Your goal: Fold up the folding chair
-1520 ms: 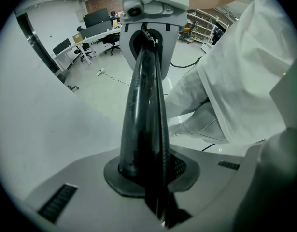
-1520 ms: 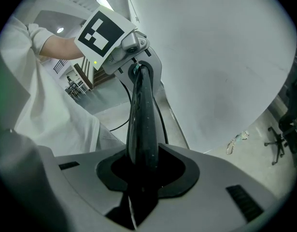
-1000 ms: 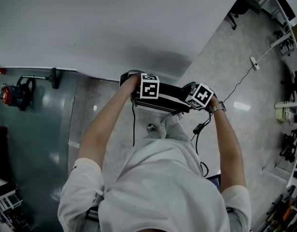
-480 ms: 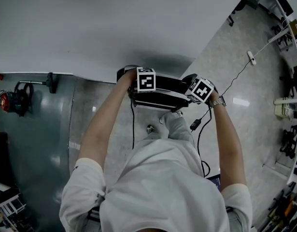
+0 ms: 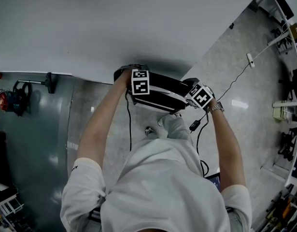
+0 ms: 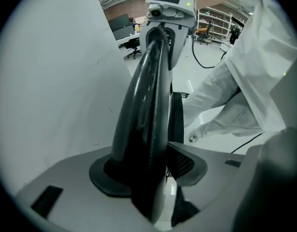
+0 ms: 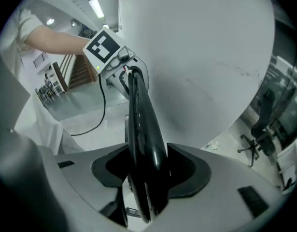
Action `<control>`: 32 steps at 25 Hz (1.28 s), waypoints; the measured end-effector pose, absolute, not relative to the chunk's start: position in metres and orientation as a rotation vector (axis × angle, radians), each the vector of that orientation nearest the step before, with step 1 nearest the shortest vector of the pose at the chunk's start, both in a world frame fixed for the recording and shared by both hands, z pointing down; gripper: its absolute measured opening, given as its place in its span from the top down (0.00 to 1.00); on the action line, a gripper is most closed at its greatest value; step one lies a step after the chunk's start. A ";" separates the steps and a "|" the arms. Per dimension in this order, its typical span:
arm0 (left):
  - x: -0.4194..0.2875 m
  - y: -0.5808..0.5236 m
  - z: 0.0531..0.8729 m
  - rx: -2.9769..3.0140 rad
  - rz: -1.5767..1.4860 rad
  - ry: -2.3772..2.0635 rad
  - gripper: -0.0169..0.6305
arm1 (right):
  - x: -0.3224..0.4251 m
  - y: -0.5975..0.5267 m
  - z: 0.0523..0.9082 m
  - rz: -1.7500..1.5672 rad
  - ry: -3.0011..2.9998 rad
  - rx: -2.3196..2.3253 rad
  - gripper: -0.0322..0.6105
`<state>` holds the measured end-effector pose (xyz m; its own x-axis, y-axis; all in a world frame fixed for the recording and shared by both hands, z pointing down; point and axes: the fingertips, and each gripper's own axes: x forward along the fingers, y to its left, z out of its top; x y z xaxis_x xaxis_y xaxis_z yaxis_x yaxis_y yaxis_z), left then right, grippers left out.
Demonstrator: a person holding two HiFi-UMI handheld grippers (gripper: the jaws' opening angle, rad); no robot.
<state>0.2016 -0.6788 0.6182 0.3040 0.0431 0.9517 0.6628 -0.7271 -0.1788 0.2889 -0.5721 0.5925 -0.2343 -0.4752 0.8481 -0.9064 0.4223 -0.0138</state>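
The folded black chair (image 5: 163, 89) stands on edge against the foot of a white wall, below my two hands. My left gripper (image 5: 139, 82) sits over its left end and my right gripper (image 5: 198, 95) over its right end. In the left gripper view the chair's thick black rim (image 6: 149, 105) runs between the jaws of the left gripper (image 6: 153, 164), which have just been opening. In the right gripper view the rim (image 7: 141, 124) lies between the jaws of the right gripper (image 7: 148, 170), which have also been opening, with dark gaps on both sides.
The white wall (image 5: 114, 23) fills the top of the head view. A cable (image 5: 242, 76) trails over the speckled floor at right, near shelving (image 5: 288, 105). The person's leg and shoe (image 5: 150, 129) stand just behind the chair. A red device (image 5: 4, 100) lies far left.
Both grippers and the chair have shifted up the picture, toward the white wall. The left marker cube has moved a little left. Both pairs of jaws stand wider.
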 end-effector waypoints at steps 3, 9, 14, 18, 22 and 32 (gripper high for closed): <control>0.205 -0.684 0.618 -2.020 -1.429 -0.594 0.67 | 0.292 -0.577 0.588 0.527 -1.793 1.122 0.65; 0.215 -0.690 0.605 -2.029 -1.327 -0.483 0.60 | 0.305 -0.579 0.573 0.612 -1.805 1.106 0.63; 0.223 -0.708 0.597 -2.012 -1.306 -0.389 0.58 | 0.315 -0.590 0.557 0.721 -1.820 1.170 0.63; 0.226 -0.710 0.585 -1.997 -1.249 -0.326 0.58 | 0.322 -0.593 0.558 0.676 -1.770 1.247 0.66; 0.224 -0.712 0.580 -2.013 -1.245 -0.318 0.58 | 0.322 -0.594 0.559 0.710 -1.772 1.255 0.66; 0.227 -0.725 0.546 -2.265 -1.106 0.008 0.58 | 0.348 -0.603 0.554 0.699 -1.727 1.430 0.66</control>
<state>0.2270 -0.7254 0.5464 0.6507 -0.2603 0.7133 0.2502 -0.8134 -0.5251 0.3479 -0.6029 0.5539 -0.0708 -0.5499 0.8322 -0.9740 0.2181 0.0613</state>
